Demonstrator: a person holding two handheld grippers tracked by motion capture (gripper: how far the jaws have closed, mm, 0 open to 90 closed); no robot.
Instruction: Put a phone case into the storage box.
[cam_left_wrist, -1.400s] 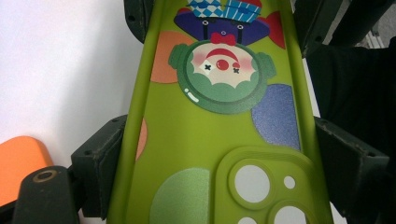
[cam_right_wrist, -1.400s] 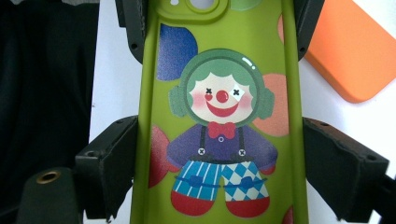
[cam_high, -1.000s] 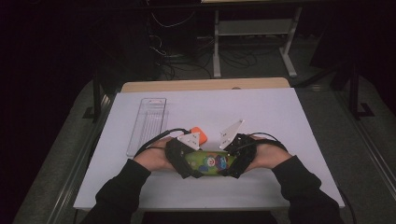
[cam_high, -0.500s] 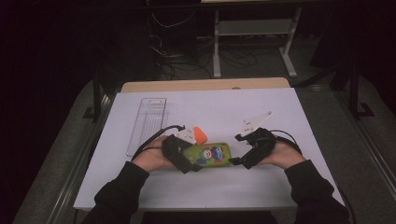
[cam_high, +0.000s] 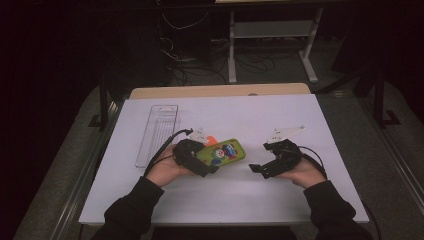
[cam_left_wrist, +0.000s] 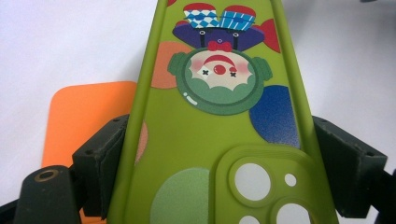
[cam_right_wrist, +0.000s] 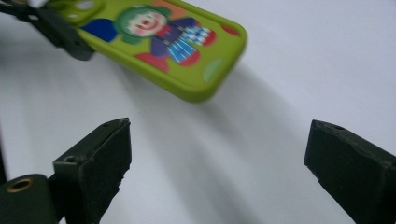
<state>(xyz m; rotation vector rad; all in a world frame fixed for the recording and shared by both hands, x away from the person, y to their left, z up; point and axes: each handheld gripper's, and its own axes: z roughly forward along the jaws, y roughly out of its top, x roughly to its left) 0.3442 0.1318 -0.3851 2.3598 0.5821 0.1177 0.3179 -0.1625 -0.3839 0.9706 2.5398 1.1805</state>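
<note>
Two tools are mine here, one in each hand, and the work between them is a green phone case printed with a clown. My left tool is clenched on it: in the left gripper view the case runs up between the two black jaws, which press on its long edges just above the camera cut-out. It hangs clear of the white desk, roughly level, near the middle of the desk and a little to my left. An orange card lies flat on the desk under and beside it. A clear plastic tray sits farther to my left, apart from everything.

My right tool is released, jaws spread wide with nothing between them, held near the case's free end but not touching it. In the right gripper view that rounded end points toward the gap.

I judge the case light and rubbery: a thin shell with a raised lip, likely to flex or twist if pinched hard across its open middle. The finish looks matte, so it should not be slippery. The long side rails are the stiffest part, so I would take the free end across those rails, close to the corner, and squeeze gently.
</note>
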